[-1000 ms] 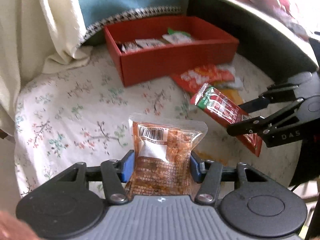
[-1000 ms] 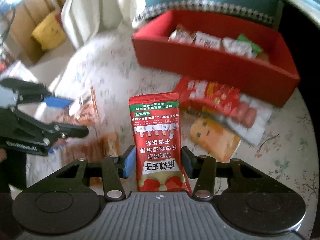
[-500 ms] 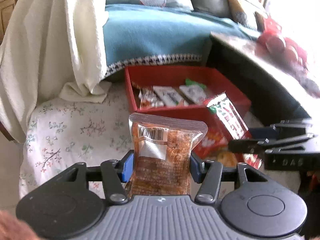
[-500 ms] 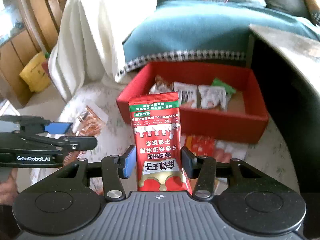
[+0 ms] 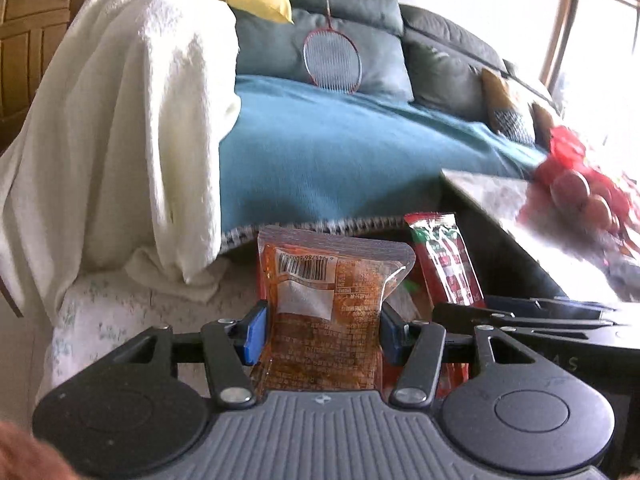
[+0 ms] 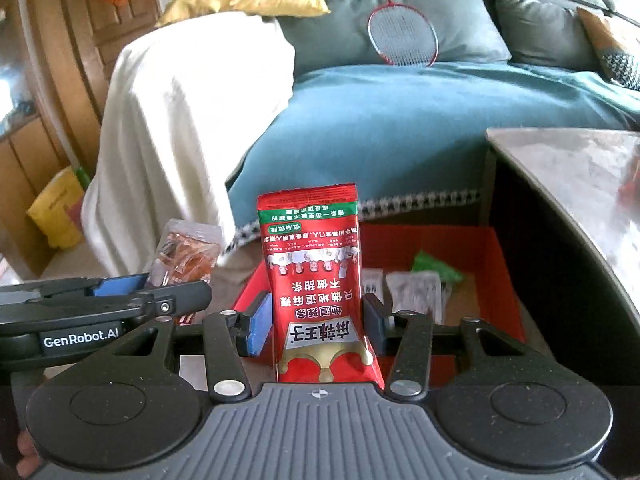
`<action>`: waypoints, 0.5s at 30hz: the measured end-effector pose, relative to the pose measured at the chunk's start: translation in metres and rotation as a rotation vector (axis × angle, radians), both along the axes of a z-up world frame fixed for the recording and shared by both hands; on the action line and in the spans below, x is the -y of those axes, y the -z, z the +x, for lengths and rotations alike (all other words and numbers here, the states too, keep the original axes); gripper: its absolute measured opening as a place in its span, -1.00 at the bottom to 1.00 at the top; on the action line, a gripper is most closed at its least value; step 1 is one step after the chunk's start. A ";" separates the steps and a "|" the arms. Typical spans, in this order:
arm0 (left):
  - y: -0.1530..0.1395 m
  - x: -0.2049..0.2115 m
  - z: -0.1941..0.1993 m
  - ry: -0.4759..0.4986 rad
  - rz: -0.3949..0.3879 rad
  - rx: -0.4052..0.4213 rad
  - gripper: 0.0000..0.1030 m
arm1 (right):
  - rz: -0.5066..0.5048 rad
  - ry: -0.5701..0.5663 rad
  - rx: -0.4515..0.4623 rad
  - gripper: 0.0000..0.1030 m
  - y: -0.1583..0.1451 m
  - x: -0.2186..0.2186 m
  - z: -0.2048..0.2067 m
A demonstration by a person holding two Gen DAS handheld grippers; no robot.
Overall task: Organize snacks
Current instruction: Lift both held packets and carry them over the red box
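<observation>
Right wrist view: the right gripper (image 6: 316, 320) has its blue pads pressed on both sides of a red sachet (image 6: 318, 276), which stands upright at frame centre.
Box from the right gripper: the red box (image 6: 500, 276) lies ahead of and below the fingertips, filling the centre-right of the frame; its open top faces up, and its long side looks to run left to right across the frame.
Box contents: a few pale packets (image 6: 416, 292) and a green one (image 6: 434, 270) lie on its floor; bare cardboard shows at the right end.
Left wrist view: the left gripper (image 5: 322, 330) is clamped partway closed on a clear orange packet (image 5: 326, 304), barcode uppermost, at lower centre.
Box from the left gripper: almost hidden behind the orange packet; only slivers of red show beside it.
Nearer hand: by my reading the right, since the box sits open just past its sachet.
Red sachet: narrow, glossy, white printing, green band near its top edge.
Orange packet: wider, see-through film, crimped top, reddish-brown contents.
Coming move: likely lowering each snack into the box.
</observation>
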State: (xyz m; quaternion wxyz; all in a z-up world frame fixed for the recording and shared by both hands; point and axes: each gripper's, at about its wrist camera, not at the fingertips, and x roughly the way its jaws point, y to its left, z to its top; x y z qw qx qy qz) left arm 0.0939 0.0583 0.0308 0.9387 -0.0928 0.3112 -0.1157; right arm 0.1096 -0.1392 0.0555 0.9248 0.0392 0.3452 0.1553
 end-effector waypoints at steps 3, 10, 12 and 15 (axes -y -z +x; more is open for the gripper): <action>-0.003 0.003 0.010 -0.013 -0.002 0.023 -0.06 | 0.014 0.009 0.019 0.09 -0.002 0.001 0.009; -0.006 0.012 0.035 -0.020 0.004 0.050 -0.06 | 0.017 0.048 0.029 0.09 0.000 0.011 0.031; -0.008 0.015 0.043 -0.025 0.013 0.057 -0.06 | 0.017 0.064 0.028 0.09 0.002 0.016 0.039; -0.010 0.019 0.051 -0.027 0.021 0.064 -0.06 | 0.014 0.079 0.033 0.10 0.003 0.019 0.048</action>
